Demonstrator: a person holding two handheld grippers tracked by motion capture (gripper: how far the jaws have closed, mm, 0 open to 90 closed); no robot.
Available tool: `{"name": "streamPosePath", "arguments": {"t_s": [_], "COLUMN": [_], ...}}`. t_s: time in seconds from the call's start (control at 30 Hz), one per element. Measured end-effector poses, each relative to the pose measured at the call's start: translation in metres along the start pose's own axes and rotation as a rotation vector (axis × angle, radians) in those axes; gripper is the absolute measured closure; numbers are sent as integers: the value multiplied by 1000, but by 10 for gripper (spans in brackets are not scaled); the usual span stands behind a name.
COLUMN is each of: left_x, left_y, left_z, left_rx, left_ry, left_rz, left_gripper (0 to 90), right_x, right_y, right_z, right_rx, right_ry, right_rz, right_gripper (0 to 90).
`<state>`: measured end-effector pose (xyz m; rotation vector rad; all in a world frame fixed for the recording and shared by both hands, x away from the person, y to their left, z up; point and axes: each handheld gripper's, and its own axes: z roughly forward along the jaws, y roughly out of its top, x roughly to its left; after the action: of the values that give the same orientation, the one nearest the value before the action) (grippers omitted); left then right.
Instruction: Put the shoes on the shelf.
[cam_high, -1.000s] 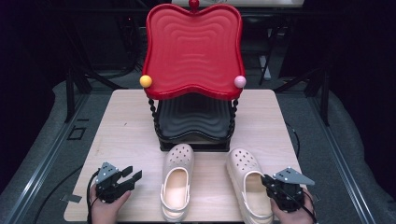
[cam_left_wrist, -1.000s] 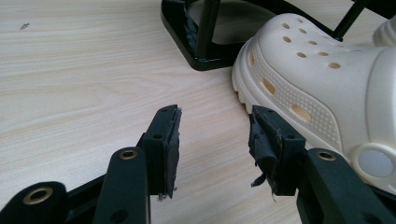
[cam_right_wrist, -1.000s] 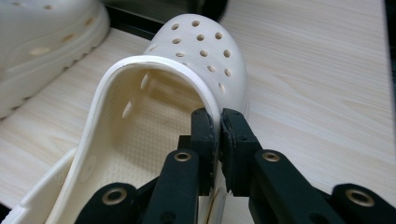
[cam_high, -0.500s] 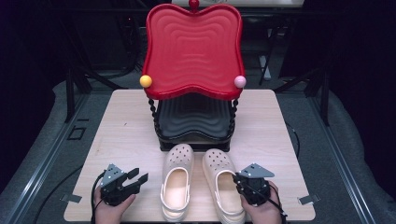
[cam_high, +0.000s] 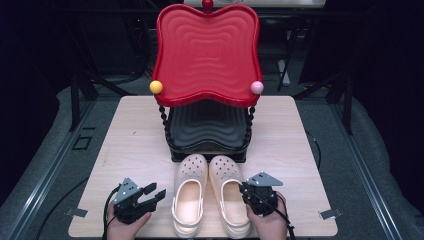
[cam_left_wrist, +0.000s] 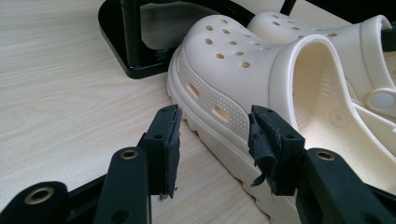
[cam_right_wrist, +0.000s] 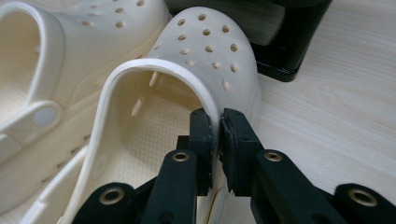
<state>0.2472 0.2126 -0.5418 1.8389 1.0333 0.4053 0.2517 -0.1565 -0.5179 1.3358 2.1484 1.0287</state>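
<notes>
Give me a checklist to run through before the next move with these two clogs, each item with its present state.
1. Right gripper clamped on the right clog: ok, pads pinch its side wall at the opening.
2. Left gripper free of the left clog: ok, jaws stand open, pads off its side.
3. Clogs paired side by side, toes toward the rack: ok.
4. Clogs touching each other: cannot tell, their inner sides lie very close.
5. Toes clear of the rack's black base: cannot tell, they lie right at its front edge.
6. Both clogs fully on the table: ok.
</notes>
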Motion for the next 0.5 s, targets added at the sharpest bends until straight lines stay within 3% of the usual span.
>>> {"name": "streamPosePath", "arguments": {"t_s": [0.27, 0.4, 0.5], "left_x": [-7, -10, -12], "left_y": [0, 0, 0], "left_z": [3, 4, 5], "left_rx": [-3, 4, 6], "left_ry": [-21, -38, -46], "left_rz": [17, 22, 27], "left_gripper": [538, 538, 538], "right_x": [8, 8, 12], "right_y": [1, -1, -2], "right_z": [2, 2, 4], "right_rx": [-5, -2, -9], "right_ry": [41, 124, 144], "right_rz": [24, 91, 91], "right_gripper": [820, 816, 813]}}
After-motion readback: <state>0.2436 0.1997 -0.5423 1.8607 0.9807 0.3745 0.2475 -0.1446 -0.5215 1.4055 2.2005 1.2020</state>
